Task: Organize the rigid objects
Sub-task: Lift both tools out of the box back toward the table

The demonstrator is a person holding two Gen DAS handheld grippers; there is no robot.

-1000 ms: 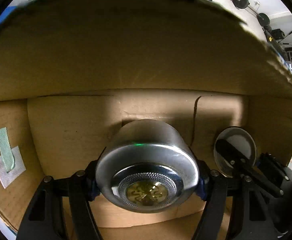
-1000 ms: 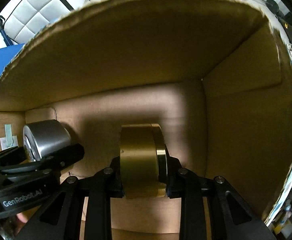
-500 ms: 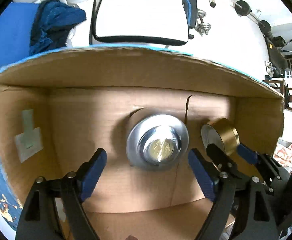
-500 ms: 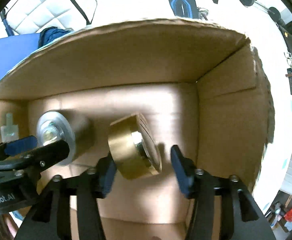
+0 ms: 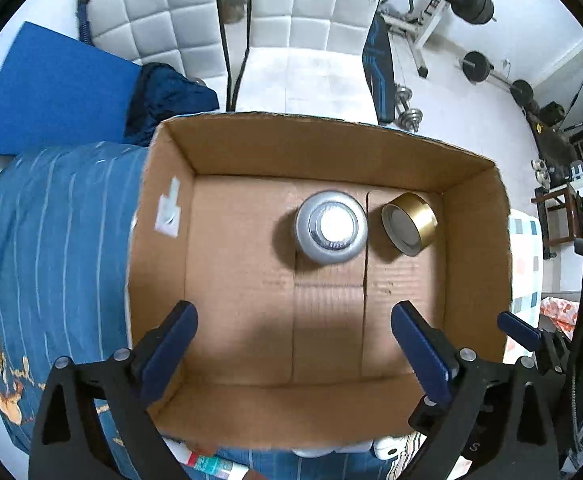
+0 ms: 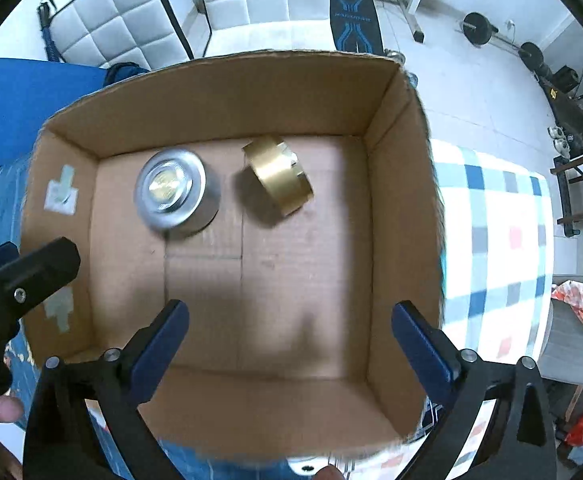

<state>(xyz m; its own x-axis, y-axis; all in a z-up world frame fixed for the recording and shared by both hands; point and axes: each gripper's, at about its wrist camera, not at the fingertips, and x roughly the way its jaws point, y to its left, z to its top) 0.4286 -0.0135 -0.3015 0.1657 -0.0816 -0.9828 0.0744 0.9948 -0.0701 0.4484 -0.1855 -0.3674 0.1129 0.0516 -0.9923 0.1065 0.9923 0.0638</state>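
A silver round tin (image 5: 331, 227) stands on the floor of an open cardboard box (image 5: 163, 216), toward its far side. A gold round tin (image 5: 409, 223) lies tilted just to its right. Both also show in the right wrist view: the silver tin (image 6: 174, 193) and the gold tin (image 6: 279, 176) in the box (image 6: 403, 216). My left gripper (image 5: 293, 344) is open and empty, raised above the box's near half. My right gripper (image 6: 289, 340) is open and empty, also above the near half.
The box rests on a blue striped bedcover (image 5: 55, 232) and a checked cloth (image 6: 491, 240). White padded chairs (image 5: 275, 12), a blue mat (image 5: 47, 88) and gym weights (image 5: 471, 0) lie beyond. Small packets (image 5: 211, 460) sit by the box's near wall.
Both grippers opened, letting go of the silver tin and the gold tin inside the box, then lifted up and back out of the box. The gold tin tipped over.
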